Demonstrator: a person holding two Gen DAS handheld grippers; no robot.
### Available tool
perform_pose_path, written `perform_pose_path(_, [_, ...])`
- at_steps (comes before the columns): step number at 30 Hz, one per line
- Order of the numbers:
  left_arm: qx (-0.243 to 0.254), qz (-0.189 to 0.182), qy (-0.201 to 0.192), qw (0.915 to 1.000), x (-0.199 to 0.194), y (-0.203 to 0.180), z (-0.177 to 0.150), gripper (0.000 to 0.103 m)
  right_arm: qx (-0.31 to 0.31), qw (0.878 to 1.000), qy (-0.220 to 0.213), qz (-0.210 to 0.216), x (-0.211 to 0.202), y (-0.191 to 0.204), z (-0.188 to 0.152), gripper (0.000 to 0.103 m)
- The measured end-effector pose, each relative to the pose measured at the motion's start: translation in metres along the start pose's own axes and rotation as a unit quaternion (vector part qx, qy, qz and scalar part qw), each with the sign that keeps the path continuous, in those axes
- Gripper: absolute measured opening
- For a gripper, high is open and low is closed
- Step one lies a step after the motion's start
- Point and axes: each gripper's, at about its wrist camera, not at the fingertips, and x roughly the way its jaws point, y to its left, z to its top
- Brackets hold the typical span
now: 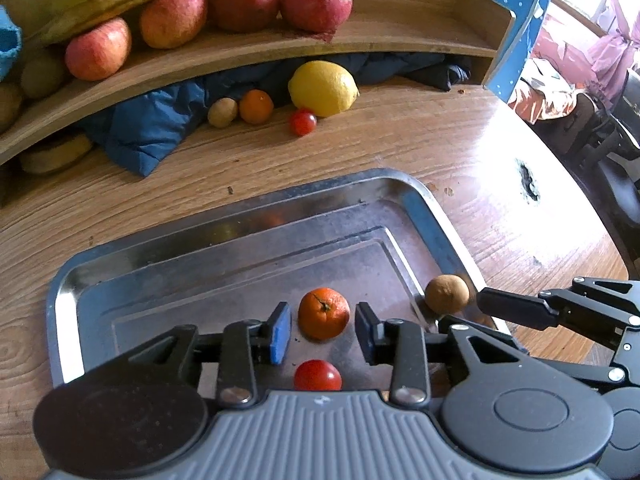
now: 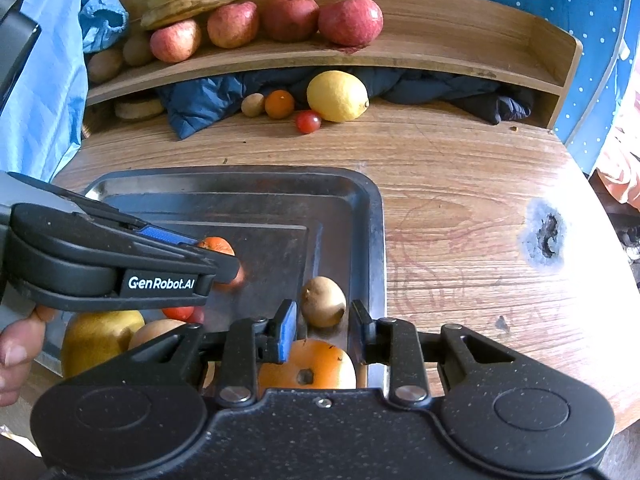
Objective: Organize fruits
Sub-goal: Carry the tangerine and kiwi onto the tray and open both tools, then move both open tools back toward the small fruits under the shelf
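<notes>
The metal tray [image 1: 256,216] serves as reference. The left gripper [image 1: 323,330] stands released over it, pads clear either side of the mandarin [image 1: 324,313], which rests on the tray floor. At the tray's right rim, the right gripper [image 2: 323,330] brackets the kiwi [image 2: 323,301] (jaws narrow; pad contact cannot be told).

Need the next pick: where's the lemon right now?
The lemon lies on the wooden table beyond the tray, in front of the shelf's lower gap, with a small tomato just to its left-front.
</notes>
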Motion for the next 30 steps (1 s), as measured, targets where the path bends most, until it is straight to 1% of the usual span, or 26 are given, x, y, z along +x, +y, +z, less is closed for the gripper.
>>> perform_pose_path(2, [-0.005,0.002,-0.008,1.0000,-0.006,0.000,-0.001,0.044,-0.004,1.000,-0.005,0.001,-0.004,0.000,0.000,0.031])
perform_pose_path(4, [-0.010,0.005,-0.016,0.9998,-0.012,0.000,-0.003,0.047,-0.006,1.000,-0.012,0.001,-0.010,0.000,-0.001,0.034])
perform_pose_path(6, [-0.015,0.009,-0.023,0.9996,-0.019,-0.001,-0.006,0.049,-0.008,1.000,-0.018,0.001,-0.016,-0.001,-0.002,0.039])
perform_pose_path(8, [-0.020,0.013,-0.031,0.9992,-0.027,-0.001,-0.009,0.052,-0.010,1.000,-0.023,0.002,-0.022,-0.001,-0.003,0.040])
perform_pose_path(10, [-0.025,0.018,-0.039,0.9987,-0.034,-0.001,-0.012,0.059,-0.012,0.999,-0.029,0.004,-0.027,-0.002,-0.005,0.042])
perform_pose_path(12, [-0.031,0.024,-0.047,0.9982,-0.042,0.000,-0.016,0.070,-0.016,0.999,-0.035,0.008,-0.033,-0.001,-0.006,0.046])
perform_pose_path(13, [-0.034,0.027,-0.050,0.9978,-0.047,0.000,-0.018,0.073,-0.017,0.999,-0.038,0.010,-0.036,-0.001,-0.007,0.047])
perform_pose_path(14, [-0.037,0.030,-0.053,0.9974,-0.051,0.001,-0.020,0.079,-0.018,0.999,-0.041,0.012,-0.039,-0.001,-0.008,0.049])
perform_pose_path(17, [-0.049,0.034,-0.064,0.9962,-0.064,0.005,-0.028,0.089,-0.021,0.999,-0.047,0.018,-0.047,0.001,-0.012,0.054])
perform_pose_path(20, [-0.054,0.043,-0.071,0.9951,-0.075,0.008,-0.036,0.096,-0.021,0.998,-0.054,0.024,-0.056,0.002,-0.016,0.062])
perform_pose_path(23, [-0.057,0.053,-0.073,0.9943,-0.085,0.011,-0.046,0.100,-0.021,0.998,-0.059,0.031,-0.064,0.004,-0.020,0.070])
perform_pose_path(25, [-0.056,0.063,-0.070,0.9940,-0.089,0.012,-0.052,0.101,-0.021,0.997,-0.062,0.036,-0.069,0.004,-0.023,0.076])
perform_pose_path(27, [-0.054,0.069,-0.064,0.9941,-0.092,0.014,-0.059,0.102,-0.020,0.997,-0.061,0.042,-0.073,0.004,-0.026,0.085])
perform_pose_path(30, [-0.052,0.079,-0.054,0.9941,-0.097,0.017,-0.070,0.102,-0.025,0.997,-0.059,0.048,-0.076,0.006,-0.031,0.091])
